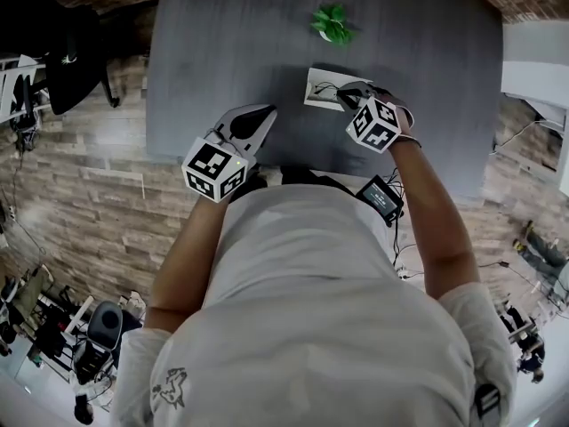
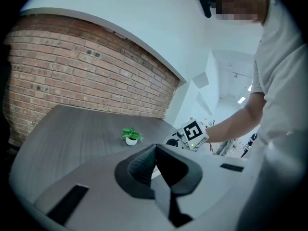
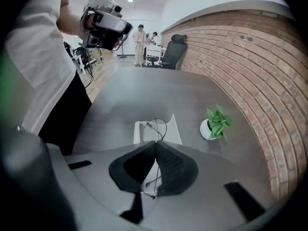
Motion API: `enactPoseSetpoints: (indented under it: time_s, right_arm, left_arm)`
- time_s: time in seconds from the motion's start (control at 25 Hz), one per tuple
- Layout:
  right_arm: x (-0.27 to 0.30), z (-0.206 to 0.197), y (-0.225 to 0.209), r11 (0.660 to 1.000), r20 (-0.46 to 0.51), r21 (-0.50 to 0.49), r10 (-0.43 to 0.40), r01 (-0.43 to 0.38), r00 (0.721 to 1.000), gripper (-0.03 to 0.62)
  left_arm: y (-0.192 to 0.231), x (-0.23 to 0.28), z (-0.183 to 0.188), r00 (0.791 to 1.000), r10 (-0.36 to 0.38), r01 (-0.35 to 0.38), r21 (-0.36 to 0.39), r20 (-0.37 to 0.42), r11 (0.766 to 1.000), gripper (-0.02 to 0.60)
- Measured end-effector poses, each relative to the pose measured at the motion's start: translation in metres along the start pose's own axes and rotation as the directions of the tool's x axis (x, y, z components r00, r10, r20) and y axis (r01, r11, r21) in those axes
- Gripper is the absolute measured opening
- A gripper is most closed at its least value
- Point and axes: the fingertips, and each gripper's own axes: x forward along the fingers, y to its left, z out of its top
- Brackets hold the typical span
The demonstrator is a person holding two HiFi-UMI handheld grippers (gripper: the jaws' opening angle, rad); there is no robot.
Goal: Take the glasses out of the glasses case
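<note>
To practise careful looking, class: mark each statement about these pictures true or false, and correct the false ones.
1. The right claw grips the glasses. True.
2. The left claw holds the case. False: it is shut on nothing, and the case lies on the table.
3. A plant stands on the table. True.
4. The plant sits inside the case. False: it stands apart from the case.
</note>
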Motion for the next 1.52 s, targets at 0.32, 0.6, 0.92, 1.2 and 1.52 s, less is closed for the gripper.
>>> enactPoseSetpoints:
  time_s: [0.32, 0.6, 0.92, 1.2, 1.52]
  right_arm:
    - [-0.042, 0.023, 0.003, 0.986, 0.049, 0.106, -0.136, 0.131, 0.989, 0.012]
    - [-0.085, 0.036, 0.016, 0.944, 0.088, 0.225, -0.266, 0.241, 0.960, 0.012]
    - [-0.130, 0.068, 0.046, 0.861, 0.138, 0.380, -0.415, 0.339, 0.899, 0.012]
    - [-0.165, 0.102, 0.085, 0.772, 0.181, 0.496, -0.539, 0.396, 0.823, 0.012]
    - [-0.180, 0.119, 0.142, 0.693, 0.174, 0.578, -0.620, 0.430, 0.765, 0.012]
  left_arm:
    - [-0.007, -0.021, 0.013, 0.997, -0.069, 0.068, 0.055, 0.016, 0.996, 0.011]
    - [-0.018, -0.039, 0.024, 0.991, -0.130, 0.125, 0.107, 0.032, 0.986, 0.011]
    - [-0.029, -0.079, 0.026, 0.981, -0.190, 0.181, 0.153, 0.044, 0.971, 0.011]
    - [-0.037, -0.119, 0.019, 0.969, -0.242, 0.230, 0.186, 0.043, 0.955, 0.011]
    - [-0.051, -0.159, 0.000, 0.951, -0.308, 0.295, 0.216, 0.029, 0.931, 0.011]
